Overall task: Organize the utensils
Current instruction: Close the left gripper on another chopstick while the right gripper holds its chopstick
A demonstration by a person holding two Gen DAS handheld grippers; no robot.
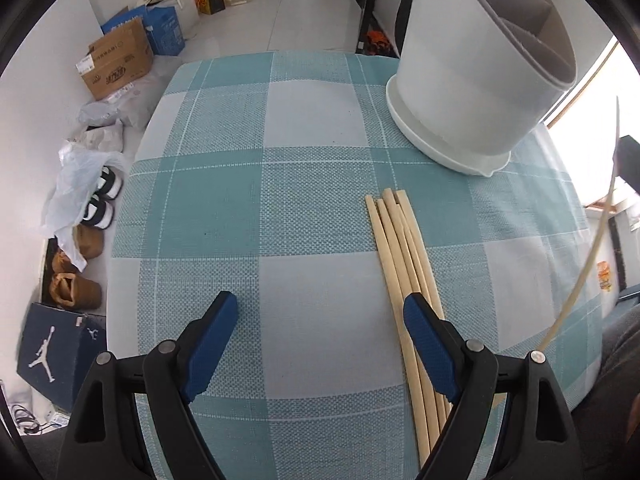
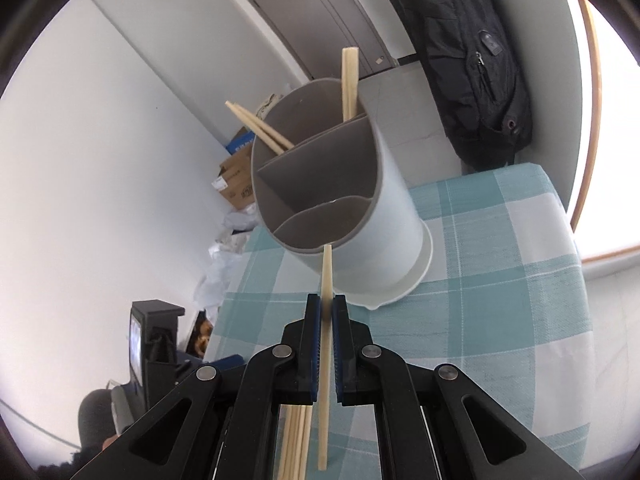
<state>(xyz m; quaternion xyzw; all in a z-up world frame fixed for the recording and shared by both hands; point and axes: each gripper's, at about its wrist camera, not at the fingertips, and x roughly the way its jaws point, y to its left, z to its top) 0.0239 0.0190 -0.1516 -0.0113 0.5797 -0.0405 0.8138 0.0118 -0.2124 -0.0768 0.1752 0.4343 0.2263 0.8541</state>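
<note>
Hovering over the checked tablecloth [image 1: 312, 216], your left gripper [image 1: 320, 312] has its jaws wide apart with nothing between them; its right finger lies over a bundle of chopsticks [image 1: 394, 240] resting flat on the cloth. Beyond them stands the white utensil holder [image 1: 472, 92], with chopsticks already leaning in its far compartments. Your right gripper [image 2: 327, 312] is clamped on a single chopstick [image 2: 326, 276], whose tip points at the holder's near rim.

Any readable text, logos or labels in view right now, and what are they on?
No words can be read.
Dark blue shoebox: white jumping-figure logo, no words.
Brown cardboard box: print too blurred.
Blue carton: print too small.
Orange sticker: illegible.
</note>
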